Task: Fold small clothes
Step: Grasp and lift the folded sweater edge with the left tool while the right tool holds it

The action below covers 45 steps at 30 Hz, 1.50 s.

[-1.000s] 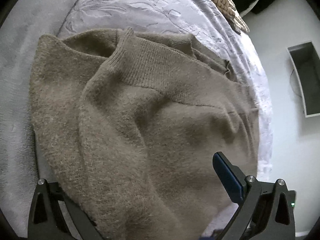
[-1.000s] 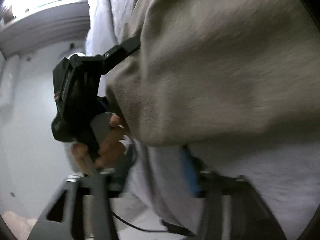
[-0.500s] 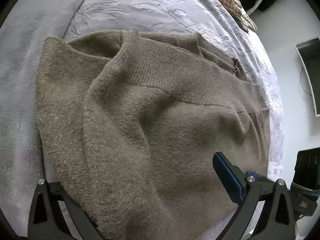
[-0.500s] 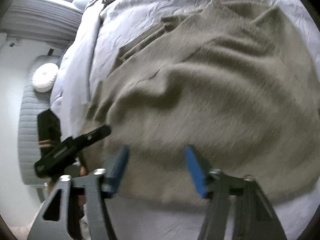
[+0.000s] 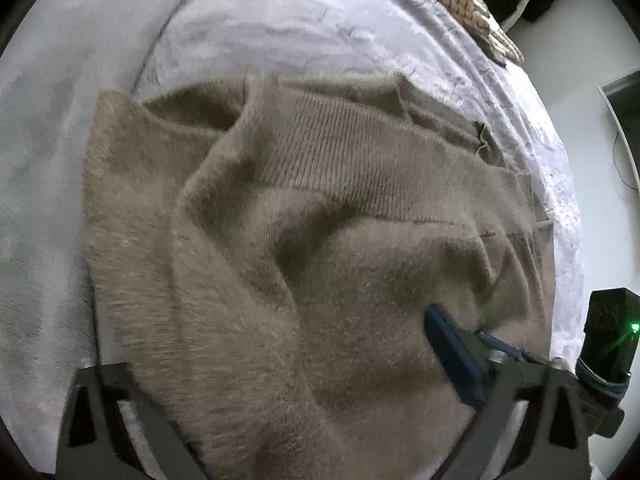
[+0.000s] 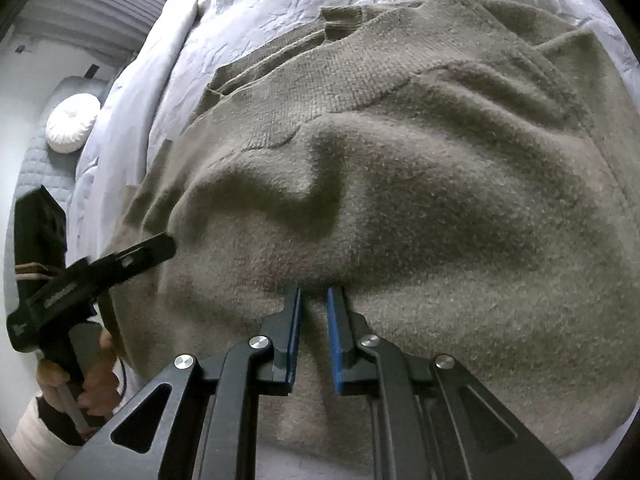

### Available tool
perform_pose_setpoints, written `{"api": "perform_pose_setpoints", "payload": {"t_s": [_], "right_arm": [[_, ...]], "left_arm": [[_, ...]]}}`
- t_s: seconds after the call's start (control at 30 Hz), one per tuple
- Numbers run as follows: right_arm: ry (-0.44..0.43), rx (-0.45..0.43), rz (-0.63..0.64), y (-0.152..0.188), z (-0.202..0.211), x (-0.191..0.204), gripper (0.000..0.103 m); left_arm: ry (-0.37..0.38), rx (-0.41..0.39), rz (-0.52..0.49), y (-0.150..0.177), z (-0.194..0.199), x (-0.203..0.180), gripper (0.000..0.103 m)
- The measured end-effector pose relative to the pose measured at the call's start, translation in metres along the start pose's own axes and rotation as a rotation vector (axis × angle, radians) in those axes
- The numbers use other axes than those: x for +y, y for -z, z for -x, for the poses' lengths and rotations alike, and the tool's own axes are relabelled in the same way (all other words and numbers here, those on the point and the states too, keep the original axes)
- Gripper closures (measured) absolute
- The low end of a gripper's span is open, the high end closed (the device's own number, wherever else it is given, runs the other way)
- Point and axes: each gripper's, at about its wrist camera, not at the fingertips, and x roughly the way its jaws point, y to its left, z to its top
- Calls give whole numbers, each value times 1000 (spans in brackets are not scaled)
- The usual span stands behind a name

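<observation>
The right gripper (image 6: 313, 300) sits low at 6 o'clock in its own view, its jaws narrow and closing, the blue pads (image 6: 295, 332) pinching a raised fold of the sweater (image 6: 400, 184) between them. The fold rises just ahead of the tips, with a dark crease running toward 11 o'clock.

The left gripper (image 5: 280, 360) is closing too, from a wider spread. In its own view the sweater lies heaped between its fingers and covers one of them; the blue pad (image 5: 452, 352) at 4 o'clock rests against the knit, but whether the pads press on it I cannot tell. From the right wrist this gripper shows at 8 o'clock, one dark finger (image 6: 148, 250) touching the sweater's edge, with the person's hand (image 6: 96, 376) around the handle below.

The sweater, a grey-brown knit, lies rumpled across the pale bedspread (image 5: 300, 32), its ribbed band (image 5: 340, 148) toward 12 o'clock in the left view. A beige striped garment (image 5: 468, 4) sits at the bed's far edge at 1 o'clock. In the right view a round white cushion (image 6: 72, 122) rests at 9 o'clock, off the bed.
</observation>
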Motion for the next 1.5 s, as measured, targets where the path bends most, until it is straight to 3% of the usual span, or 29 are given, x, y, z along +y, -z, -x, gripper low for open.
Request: {"api": "perform_pose_setpoints", "payload": {"t_s": [0.03, 0.1, 0.17, 0.27, 0.43, 0.67, 0.87, 0.97, 1.07, 1.17, 1.2, 1.33, 1.4, 1.47, 1.5], "right_arm": [[-7, 0, -4, 0, -1, -1, 90], [-19, -2, -11, 0, -1, -3, 90], [-25, -7, -9, 3, 1, -6, 90], [-46, -8, -11, 4, 5, -13, 90], [-143, -21, -72, 4, 20, -31, 89], [-245, -157, -194, 11, 80, -87, 87], [-314, -196, -328, 25, 99, -150, 87], [-355, -185, -416, 38, 93, -181, 87], [-412, -187, -455, 46, 89, -195, 87], [-426, -183, -453, 49, 88, -197, 87], [-429, -182, -455, 49, 89, -198, 87], [-466, -188, -499, 51, 87, -207, 86], [-525, -214, -539, 54, 90, -215, 86], [-607, -244, -600, 59, 92, -228, 75], [-650, -259, -632, 61, 93, -234, 60]], "left_arm": [[-29, 3, -15, -1, -1, -2, 39], [-75, 2, -35, -4, -1, -4, 70], [-78, -12, -35, -7, 7, -4, 79], [-40, -57, -31, -9, 28, -9, 81], [3, -139, -102, -15, 61, -53, 81], [97, -180, -298, -28, 75, -164, 81], [29, -126, -520, -14, 21, -262, 81], [-68, -87, -570, 1, -20, -287, 79], [-118, -43, -593, 12, -48, -297, 65], [-93, -53, -608, 24, -48, -303, 40], [-85, -65, -616, 26, -46, -306, 36], [-30, -107, -660, 31, -30, -319, 35], [16, -132, -646, 29, -17, -316, 36], [30, -153, -618, 24, -6, -308, 35], [21, -165, -594, 21, -1, -300, 35]]}}
